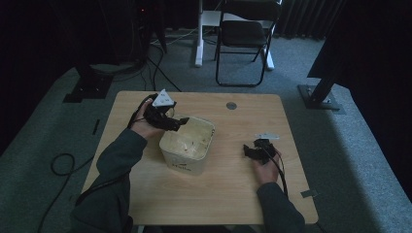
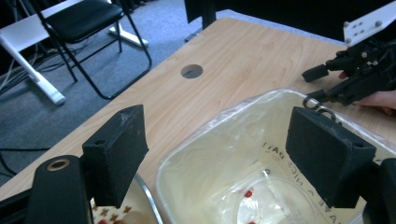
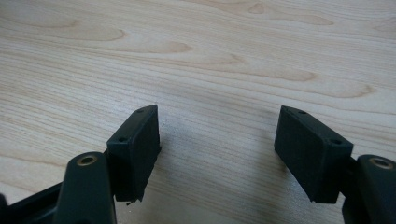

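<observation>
two grippers sit over the table [image 1: 228,194], nearest the person. the right gripper [image 1: 253,149] hovers low above bare wood, jaws apart and empty, well to the right of the lined bin [image 1: 187,145]. the left gripper [image 1: 180,122] is much nearer, at the bin's back-left rim and pointing across its mouth, jaws wide with nothing between them. small red bits [image 2: 248,193] lie at the bottom, below and ahead of its pads. beyond stands a chair [image 1: 245,34].
</observation>
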Demonstrator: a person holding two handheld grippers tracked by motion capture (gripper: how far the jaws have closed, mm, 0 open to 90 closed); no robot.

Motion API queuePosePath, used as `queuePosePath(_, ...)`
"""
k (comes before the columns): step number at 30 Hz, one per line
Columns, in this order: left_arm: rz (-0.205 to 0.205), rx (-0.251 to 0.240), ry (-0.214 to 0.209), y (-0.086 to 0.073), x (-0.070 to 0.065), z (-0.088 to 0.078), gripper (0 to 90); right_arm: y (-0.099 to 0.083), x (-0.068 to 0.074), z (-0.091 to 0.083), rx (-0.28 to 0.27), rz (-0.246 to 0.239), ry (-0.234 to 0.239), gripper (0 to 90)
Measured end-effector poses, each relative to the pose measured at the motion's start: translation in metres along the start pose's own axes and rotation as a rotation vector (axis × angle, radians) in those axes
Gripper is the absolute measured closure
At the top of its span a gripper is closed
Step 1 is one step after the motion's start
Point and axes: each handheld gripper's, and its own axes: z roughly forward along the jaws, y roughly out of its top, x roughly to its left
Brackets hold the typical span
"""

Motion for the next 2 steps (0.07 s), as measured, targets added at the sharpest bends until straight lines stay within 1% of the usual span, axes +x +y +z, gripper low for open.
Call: queuePosePath(2, -0.015, -0.006, 0.009, -0.0007, 0.003, -0.0031, 21.8, 0.0, 0.0, 0.0, 0.0, 0.0, 0.0, 30.5)
